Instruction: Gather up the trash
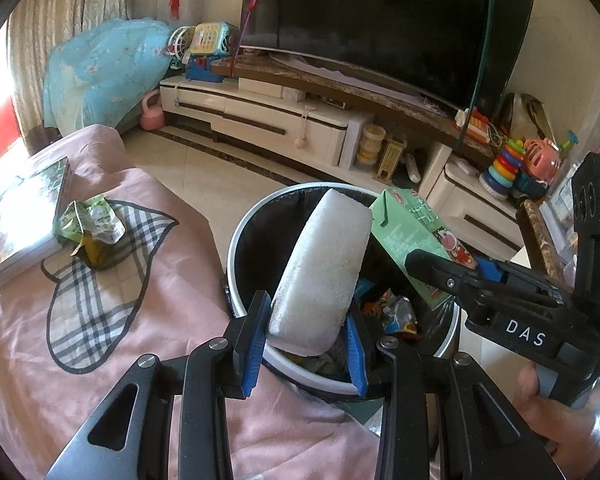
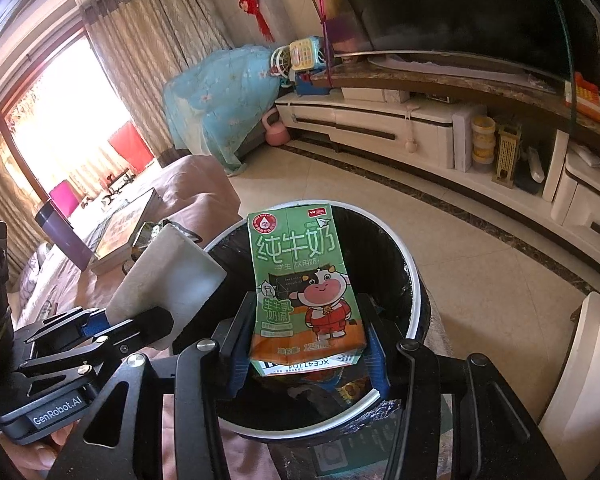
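Observation:
My left gripper (image 1: 306, 346) is shut on a white foam block (image 1: 324, 268), which it holds over the open trash bin (image 1: 240, 312). The block also shows at the left of the right wrist view, foam block (image 2: 168, 280), clamped by the left gripper (image 2: 140, 326). My right gripper (image 2: 308, 350) is shut on a green milk carton (image 2: 304, 284) above the same bin (image 2: 414, 276); from the left wrist view, the carton (image 1: 412, 236) hangs over the bin's right side. Wrappers lie inside the bin. A crumpled green wrapper (image 1: 90, 228) rests on the pink-covered sofa.
A pink blanket (image 1: 148, 320) with a plaid patch covers the sofa left of the bin, with a book (image 1: 24, 216) on it. A TV stand (image 1: 284, 120) with toys and a large TV runs along the far wall. Tiled floor (image 2: 440, 232) lies between.

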`<state>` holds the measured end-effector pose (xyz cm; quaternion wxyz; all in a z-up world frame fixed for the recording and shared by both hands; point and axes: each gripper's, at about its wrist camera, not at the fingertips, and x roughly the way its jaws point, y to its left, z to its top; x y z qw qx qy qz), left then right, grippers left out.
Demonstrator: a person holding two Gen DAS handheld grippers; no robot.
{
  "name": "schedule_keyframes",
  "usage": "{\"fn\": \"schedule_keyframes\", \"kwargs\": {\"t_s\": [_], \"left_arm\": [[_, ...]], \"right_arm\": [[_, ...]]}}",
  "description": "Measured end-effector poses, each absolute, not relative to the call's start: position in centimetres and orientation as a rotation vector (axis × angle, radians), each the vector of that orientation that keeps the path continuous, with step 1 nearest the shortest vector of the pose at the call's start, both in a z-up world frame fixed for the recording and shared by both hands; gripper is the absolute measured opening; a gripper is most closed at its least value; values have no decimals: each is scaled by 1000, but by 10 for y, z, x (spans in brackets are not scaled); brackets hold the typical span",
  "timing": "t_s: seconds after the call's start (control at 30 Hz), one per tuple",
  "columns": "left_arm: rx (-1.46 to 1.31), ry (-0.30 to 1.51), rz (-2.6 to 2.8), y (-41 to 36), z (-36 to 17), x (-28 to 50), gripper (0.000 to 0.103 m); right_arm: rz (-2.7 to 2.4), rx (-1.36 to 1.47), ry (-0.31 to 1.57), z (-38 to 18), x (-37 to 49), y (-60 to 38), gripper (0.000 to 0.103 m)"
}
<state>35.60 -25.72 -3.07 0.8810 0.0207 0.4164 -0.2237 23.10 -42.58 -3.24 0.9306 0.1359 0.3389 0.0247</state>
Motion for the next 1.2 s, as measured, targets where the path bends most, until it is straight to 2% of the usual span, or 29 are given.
{"fn": "schedule_keyframes", "kwargs": {"t_s": [0.83,0.9,1.03,1.1,1.2], "left_arm": [[83,889,-446,-277,-31,364,37],[81,886,-443,-276,-29,363,41],[81,876,-432,-271,-26,360,58],[80,872,-433,-269,-25,357,59],[76,872,-423,-263,-21,351,66]], "right_arm": [[59,313,747,-39,246,-437,49],[64,322,749,-38,246,-438,51],[75,351,742,-37,244,-443,52],[76,359,734,-35,241,-443,52],[77,359,717,-30,234,-440,53]]}}
